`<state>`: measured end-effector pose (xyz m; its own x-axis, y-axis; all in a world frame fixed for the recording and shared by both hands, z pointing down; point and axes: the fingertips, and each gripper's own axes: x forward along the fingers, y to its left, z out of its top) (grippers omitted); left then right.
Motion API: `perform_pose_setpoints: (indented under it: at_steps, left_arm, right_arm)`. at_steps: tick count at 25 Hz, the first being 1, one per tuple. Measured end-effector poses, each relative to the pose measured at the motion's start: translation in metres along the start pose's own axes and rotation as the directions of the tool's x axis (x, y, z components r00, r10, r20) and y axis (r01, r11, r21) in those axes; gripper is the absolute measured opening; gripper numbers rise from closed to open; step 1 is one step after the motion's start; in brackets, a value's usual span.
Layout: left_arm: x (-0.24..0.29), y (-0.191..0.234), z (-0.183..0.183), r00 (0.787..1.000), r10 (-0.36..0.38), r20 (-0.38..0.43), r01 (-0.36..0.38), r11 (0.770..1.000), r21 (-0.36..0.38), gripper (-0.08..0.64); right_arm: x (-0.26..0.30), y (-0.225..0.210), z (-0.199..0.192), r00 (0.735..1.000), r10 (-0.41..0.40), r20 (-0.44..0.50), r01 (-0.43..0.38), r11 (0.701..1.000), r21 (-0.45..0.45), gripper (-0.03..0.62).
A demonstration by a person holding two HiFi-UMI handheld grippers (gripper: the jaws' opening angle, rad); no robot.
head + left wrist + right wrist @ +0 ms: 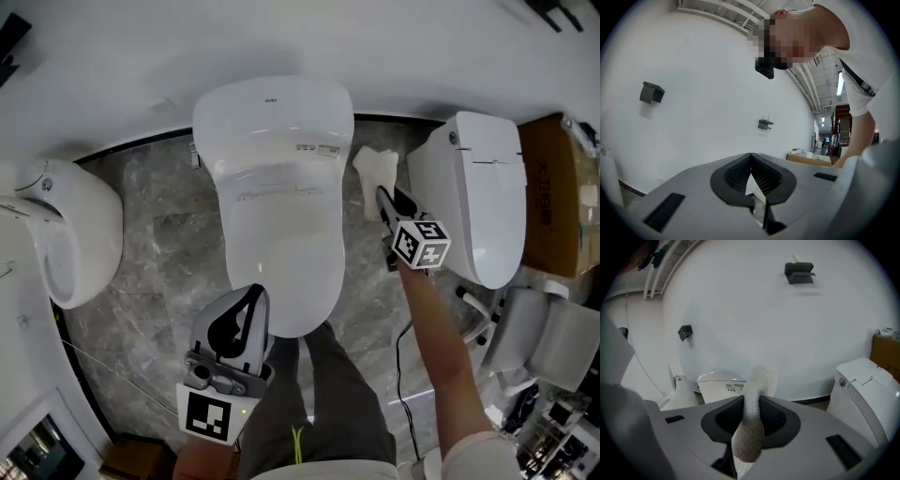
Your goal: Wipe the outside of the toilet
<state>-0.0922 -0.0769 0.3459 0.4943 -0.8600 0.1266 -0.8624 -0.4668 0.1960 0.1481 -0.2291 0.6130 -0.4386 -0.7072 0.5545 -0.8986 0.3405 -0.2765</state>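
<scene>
So, my right gripper [382, 197] is clamped on the white cloth [377, 169]. Its own view shows the cloth [753, 399] pinched between the jaws and standing up out of them. I am holding it in the gap between the middle toilet [277, 187] and the neighbouring toilet [473, 197] on my right, near the rear right side of the middle one. From above, the cloth looks just beside that toilet's shell rather than pressed on it, though I cannot be sure of contact.

My left gripper [251, 298] hangs over the front of the bowl with its jaws closed together and nothing between them. Its own view points up at the bare wall [693, 117], so it plays no part for now.

As for progress, I see no wet streaks or marks on the lid, tank or sides that would tell me what has been wiped. I judge the wiping to be at or near its start on the right flank. The lid, the front curve of the bowl and the left side facing the third toilet [66, 234] all seem left to do.
</scene>
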Motion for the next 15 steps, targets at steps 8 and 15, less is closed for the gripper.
perform_pose_setpoints:
  at_steps: [8,15]
  left_arm:
    - [-0.042,-0.009,0.069,0.997,0.016,0.080,-0.018,1.000,0.017,0.017]
    - [-0.077,-0.017,0.123,0.992,0.033,0.118,-0.036,0.999,0.025,0.018]
  right_arm:
    - [-0.071,0.091,0.074,0.993,0.076,0.095,-0.071,0.996,-0.048,0.114]
    - [-0.142,0.158,0.155,0.964,0.146,0.221,-0.134,0.989,-0.070,0.114]
